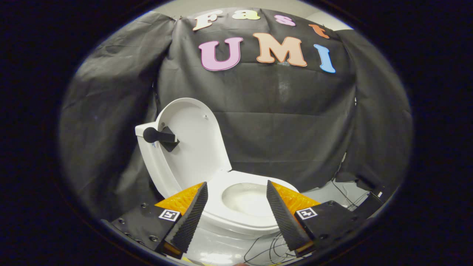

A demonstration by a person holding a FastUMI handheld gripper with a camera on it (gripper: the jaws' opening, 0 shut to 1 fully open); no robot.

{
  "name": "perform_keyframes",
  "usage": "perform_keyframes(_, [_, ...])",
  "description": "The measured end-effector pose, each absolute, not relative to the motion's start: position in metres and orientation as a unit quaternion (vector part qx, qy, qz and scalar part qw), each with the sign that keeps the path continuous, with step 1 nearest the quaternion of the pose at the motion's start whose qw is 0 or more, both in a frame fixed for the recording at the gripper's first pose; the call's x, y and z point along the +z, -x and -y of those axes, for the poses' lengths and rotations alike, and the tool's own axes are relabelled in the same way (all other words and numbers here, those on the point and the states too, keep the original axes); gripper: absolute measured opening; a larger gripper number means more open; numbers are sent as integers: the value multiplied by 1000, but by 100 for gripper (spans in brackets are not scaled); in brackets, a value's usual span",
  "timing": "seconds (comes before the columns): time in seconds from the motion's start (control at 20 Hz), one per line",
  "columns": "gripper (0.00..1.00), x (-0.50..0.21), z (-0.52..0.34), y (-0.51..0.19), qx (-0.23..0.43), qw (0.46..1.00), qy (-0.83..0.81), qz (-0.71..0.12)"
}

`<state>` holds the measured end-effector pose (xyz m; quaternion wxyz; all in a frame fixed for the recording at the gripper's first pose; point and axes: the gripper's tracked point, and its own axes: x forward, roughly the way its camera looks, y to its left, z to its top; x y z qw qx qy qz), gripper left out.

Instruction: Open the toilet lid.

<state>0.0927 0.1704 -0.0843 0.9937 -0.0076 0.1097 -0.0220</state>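
Gripper view: glossy white oval toilet lid (192, 144) upright, ribbed hand-held gripper (236, 199) agape.

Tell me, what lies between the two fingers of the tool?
In the gripper view, the open tool holds nothing. Between its fingers shows the toilet seat with the bowl beyond; the raised lid stands further back.

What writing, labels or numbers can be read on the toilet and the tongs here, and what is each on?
Toilet, raised lid and black handle: no writing.
Open tongs, empty: a square black-and-white marker on one arm and another marker on the other; these are patterns, not words.
Floor cables: nothing readable.
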Motion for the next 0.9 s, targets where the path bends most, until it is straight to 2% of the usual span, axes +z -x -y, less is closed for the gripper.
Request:
perform_keyframes(0.3, [98,-83,-148,-83,-40,996,-4,-84])
perform_keyframes(0.65, [98,-49,-119,-67,-56,997,-35,-28])
perform_keyframes(0.9, [98,-64,-99,-48,-83,995,-25,-51])
